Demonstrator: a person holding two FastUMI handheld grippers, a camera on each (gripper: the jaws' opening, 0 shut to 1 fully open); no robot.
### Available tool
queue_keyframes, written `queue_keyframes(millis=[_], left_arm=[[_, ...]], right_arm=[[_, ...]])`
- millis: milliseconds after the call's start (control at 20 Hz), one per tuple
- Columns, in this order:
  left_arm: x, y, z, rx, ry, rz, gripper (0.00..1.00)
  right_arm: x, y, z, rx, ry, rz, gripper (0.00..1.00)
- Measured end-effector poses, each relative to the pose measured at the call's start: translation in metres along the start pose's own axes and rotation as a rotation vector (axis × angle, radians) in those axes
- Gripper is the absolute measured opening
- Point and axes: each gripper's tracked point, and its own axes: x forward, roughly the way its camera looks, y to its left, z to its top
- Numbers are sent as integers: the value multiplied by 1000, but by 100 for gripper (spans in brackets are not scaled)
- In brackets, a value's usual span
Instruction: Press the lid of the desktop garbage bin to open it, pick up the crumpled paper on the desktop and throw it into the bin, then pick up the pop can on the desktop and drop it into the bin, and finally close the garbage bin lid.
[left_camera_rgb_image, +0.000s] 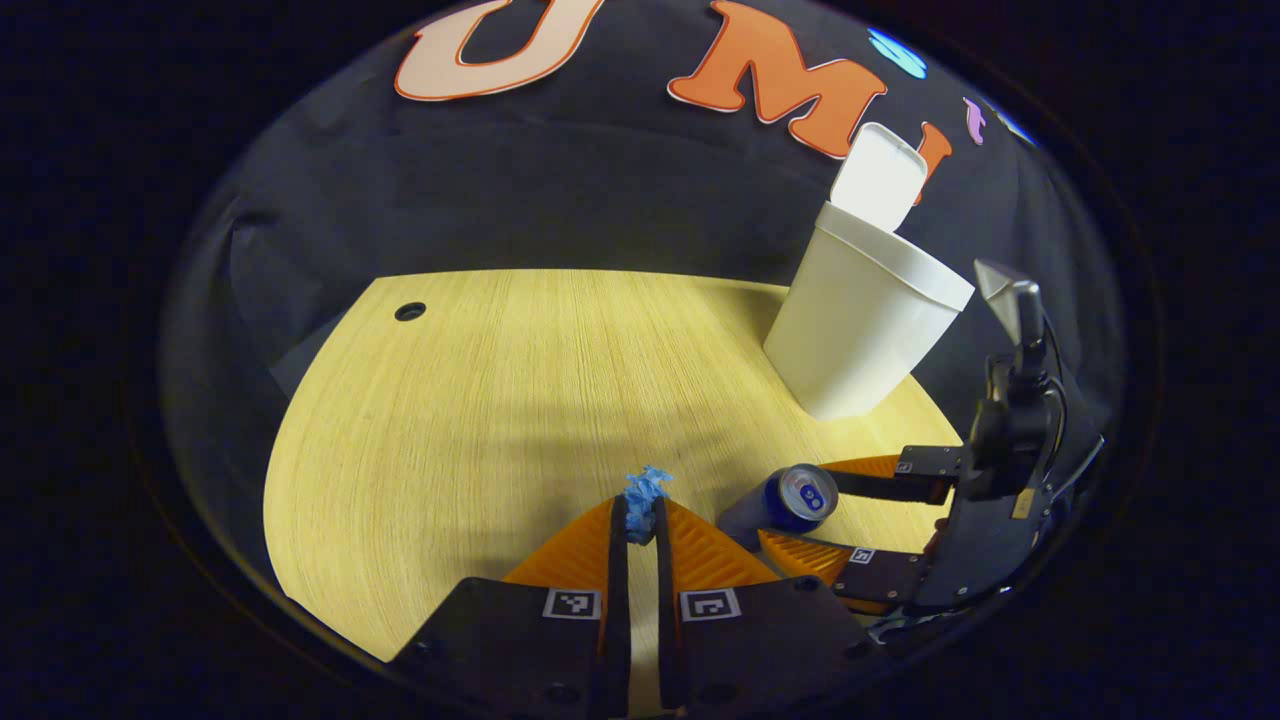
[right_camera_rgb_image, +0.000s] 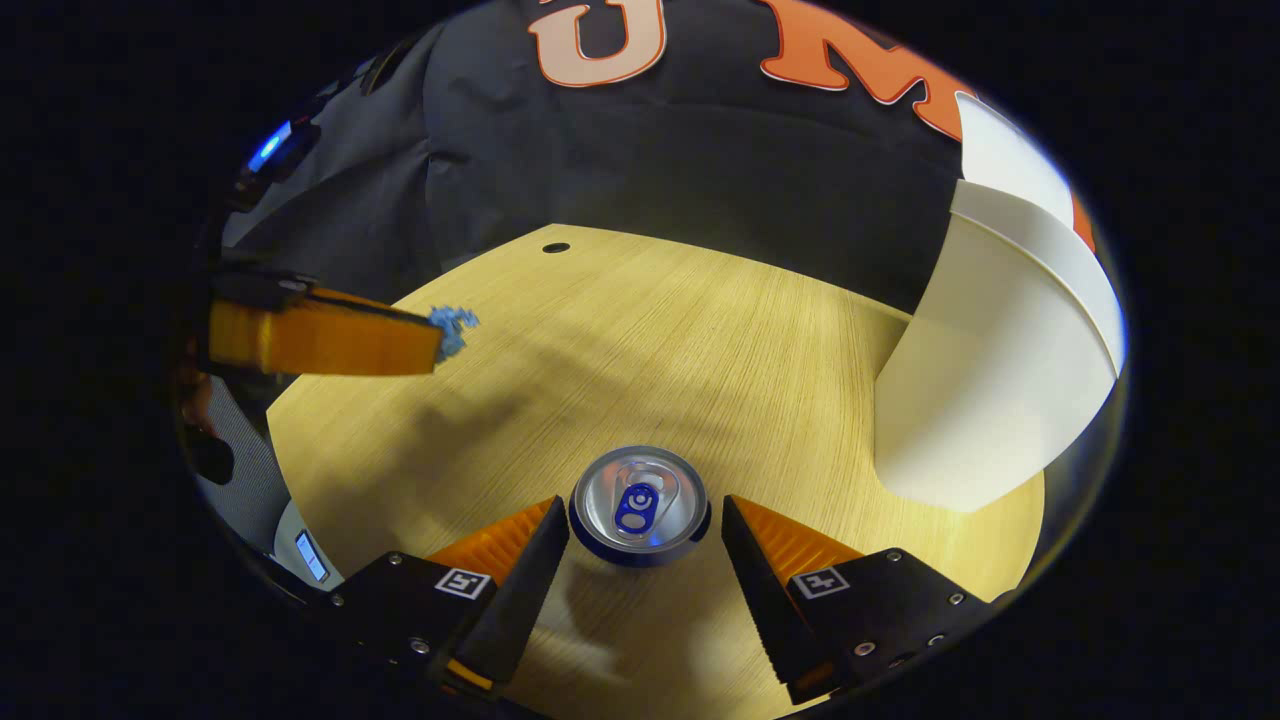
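A white bin (left_camera_rgb_image: 858, 325) stands at the far right of the wooden table (left_camera_rgb_image: 480, 400), its lid (left_camera_rgb_image: 878, 178) tipped up open. My left gripper (left_camera_rgb_image: 640, 520) is shut on a small blue crumpled paper (left_camera_rgb_image: 645, 490), held above the table. The right gripper view also shows that paper (right_camera_rgb_image: 453, 325) at the left gripper's fingertips (right_camera_rgb_image: 330, 340). A blue pop can (right_camera_rgb_image: 640, 505) stands upright on the table between the fingers of my right gripper (right_camera_rgb_image: 645, 525), which is open, with a gap on both sides. The left gripper view shows the can (left_camera_rgb_image: 790, 500) between those fingers (left_camera_rgb_image: 870, 470). The bin (right_camera_rgb_image: 1000, 380) rises close at the right.
A small dark hole (left_camera_rgb_image: 410, 311) sits in the table's far left corner. Black cloth hangs behind the table. A device with lit blue spots (right_camera_rgb_image: 272, 145) stands at the left edge of the right gripper view.
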Motion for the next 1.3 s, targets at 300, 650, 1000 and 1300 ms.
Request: queue_keyframes(millis=[300,650,1000,1300], left_arm=[[-7,1,17,-22,-66,-29,15],[2,12,29,12,-97,-36,14],[3,-10,53,33,-157,-111,14],[5,-41,81,89,-202,-178,14]], right_arm=[[20,-8,-10,58,11,-10,87],[4,-13,-14,102,-11,-40,84],[-37,-17,-22,134,-49,-125,79],[-83,-30,-35,171,-97,-213,80]])
